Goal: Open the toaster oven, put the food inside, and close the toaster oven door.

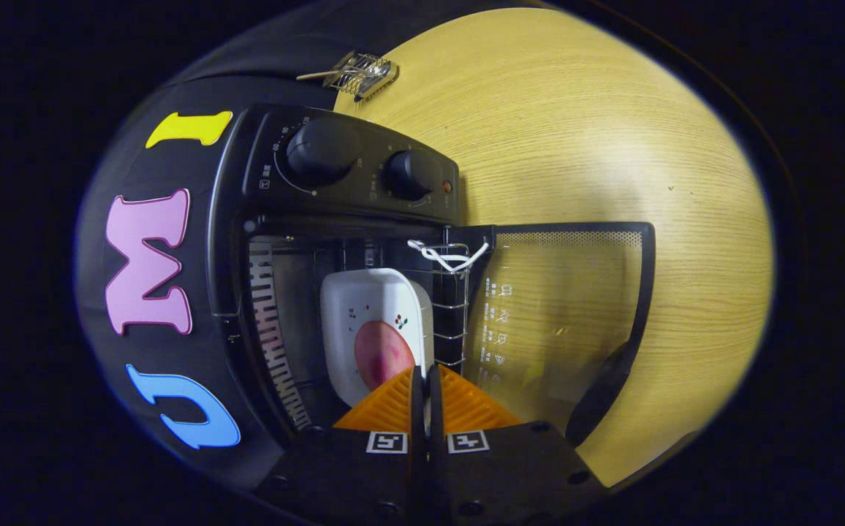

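Gripper view: toaster oven [335,241] open, plate of food inside, hand-held gripper [426,376] at the plate's edge.

The view is rolled sideways. The fingers are drawn narrow, a thin slit between them, with the near edge of the white plate [375,321] in that slit; cannot tell whether both press on it. The plate carries a round pinkish piece of food [384,354] and lies on the wire rack [452,307] in the oven cavity. The glass door [561,314] is swung fully open over the wooden desk [576,131]. Two black knobs [320,150] sit on the control panel. A small wire tool [360,73] lies at the desk's far edge, well apart.
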`<state>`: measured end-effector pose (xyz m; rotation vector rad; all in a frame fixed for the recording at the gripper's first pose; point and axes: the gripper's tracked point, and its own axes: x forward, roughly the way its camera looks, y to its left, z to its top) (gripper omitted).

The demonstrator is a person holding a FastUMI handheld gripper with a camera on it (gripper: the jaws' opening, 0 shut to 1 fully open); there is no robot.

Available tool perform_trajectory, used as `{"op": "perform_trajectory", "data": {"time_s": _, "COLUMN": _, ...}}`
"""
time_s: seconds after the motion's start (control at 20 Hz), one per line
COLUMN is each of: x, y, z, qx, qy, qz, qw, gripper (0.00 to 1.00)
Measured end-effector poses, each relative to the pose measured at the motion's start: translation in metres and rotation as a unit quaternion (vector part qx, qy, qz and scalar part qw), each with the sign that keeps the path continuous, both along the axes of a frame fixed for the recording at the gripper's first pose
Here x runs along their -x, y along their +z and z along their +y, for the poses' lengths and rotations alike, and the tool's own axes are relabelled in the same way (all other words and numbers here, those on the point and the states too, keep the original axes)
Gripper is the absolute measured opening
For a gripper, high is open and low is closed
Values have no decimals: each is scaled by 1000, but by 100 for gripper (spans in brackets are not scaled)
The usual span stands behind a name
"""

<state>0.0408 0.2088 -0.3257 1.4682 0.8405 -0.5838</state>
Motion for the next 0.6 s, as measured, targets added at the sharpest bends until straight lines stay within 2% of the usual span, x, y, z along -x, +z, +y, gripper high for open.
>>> {"op": "perform_trajectory", "data": {"time_s": 0.1, "x": 1, "y": 0, "z": 7, "qx": -13, "qy": 6, "qz": -2, "qw": 1000, "gripper": 7}}
{"op": "perform_trajectory", "data": {"time_s": 0.2, "x": -1, "y": 3, "z": 11, "qx": -38, "qy": -6, "qz": -17, "qw": 999, "gripper": 11}}
{"op": "perform_trajectory", "data": {"time_s": 0.3, "x": -1, "y": 9, "z": 18, "qx": -61, "qy": 1, "qz": -27, "qw": 998, "gripper": 18}}
{"op": "perform_trajectory", "data": {"time_s": 0.35, "x": 0, "y": 13, "z": 19, "qx": -64, "qy": 8, "qz": -33, "qw": 997, "gripper": 34}}
{"op": "perform_trajectory", "data": {"time_s": 0.5, "x": 6, "y": 27, "z": 16, "qx": -69, "qy": 27, "qz": -50, "qw": 996, "gripper": 59}}
{"op": "perform_trajectory", "data": {"time_s": 0.6, "x": 16, "y": 32, "z": 19, "qx": -69, "qy": 58, "qz": -47, "qw": 995, "gripper": 99}}
